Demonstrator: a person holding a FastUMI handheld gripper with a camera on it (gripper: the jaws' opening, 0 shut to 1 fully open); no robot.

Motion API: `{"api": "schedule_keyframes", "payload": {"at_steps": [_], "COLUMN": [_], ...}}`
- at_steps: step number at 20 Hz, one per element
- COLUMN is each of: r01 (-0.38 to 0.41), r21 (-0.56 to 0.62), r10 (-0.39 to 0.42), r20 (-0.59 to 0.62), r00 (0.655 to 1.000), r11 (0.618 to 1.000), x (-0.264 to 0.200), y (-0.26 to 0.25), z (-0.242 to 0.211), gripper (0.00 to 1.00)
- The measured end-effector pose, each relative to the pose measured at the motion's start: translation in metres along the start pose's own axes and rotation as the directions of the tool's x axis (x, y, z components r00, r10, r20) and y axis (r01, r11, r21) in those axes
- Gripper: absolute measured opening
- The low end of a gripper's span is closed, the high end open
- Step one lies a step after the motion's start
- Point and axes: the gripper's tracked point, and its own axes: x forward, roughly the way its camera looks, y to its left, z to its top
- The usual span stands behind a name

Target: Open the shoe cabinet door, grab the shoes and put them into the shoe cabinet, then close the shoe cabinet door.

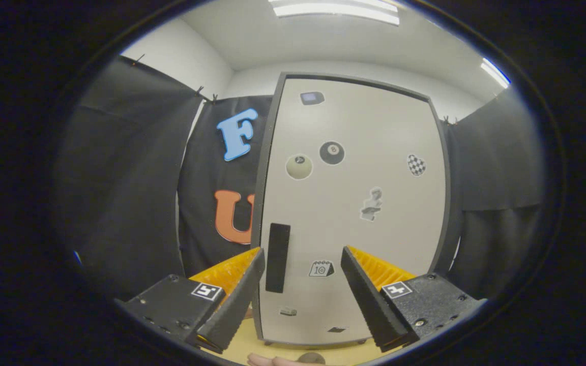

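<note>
- The tall pale grey shoe cabinet door [354, 203], dark-framed and sticker-dotted, stands closed just ahead of the gripper [303, 256] — jaws wide, holding nothing.
- The black rectangular handle [277, 257] near its left edge looks rigid — probably recessed; hook there, and the light panel should swing easily.
</note>
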Motion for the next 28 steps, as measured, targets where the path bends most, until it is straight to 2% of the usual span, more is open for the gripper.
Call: {"api": "schedule_keyframes", "payload": {"at_steps": [5,9,10,13,17,19,24,28], "r01": [0.041,0.065,0.047,-0.006,0.024,0.018,-0.022,-0.098], "r21": [0.018,0.081,0.114,0.184,0.074,0.076,0.119,0.126], "r10": [-0.04,-0.055,-0.029,0.041,-0.013,-0.007,0.044,0.123], "r20": [-0.032,-0.128,-0.149,-0.19,-0.146,-0.152,-0.184,-0.207], "r00": [0.999,0.99,0.988,0.981,0.989,0.988,0.982,0.971], "r11": [0.999,0.995,0.992,0.983,0.997,0.997,0.993,0.987], "x": [0.038,0.067,0.075,0.085,0.087,0.084,0.069,0.05], "y": [0.014,0.009,0.013,0.027,0.023,0.022,0.022,0.023], "z": [-0.005,-0.031,-0.037,-0.053,-0.056,-0.058,-0.06,-0.057], "gripper": [0.97,0.92,0.83,0.67,0.46,0.35,0.35,0.34]}}
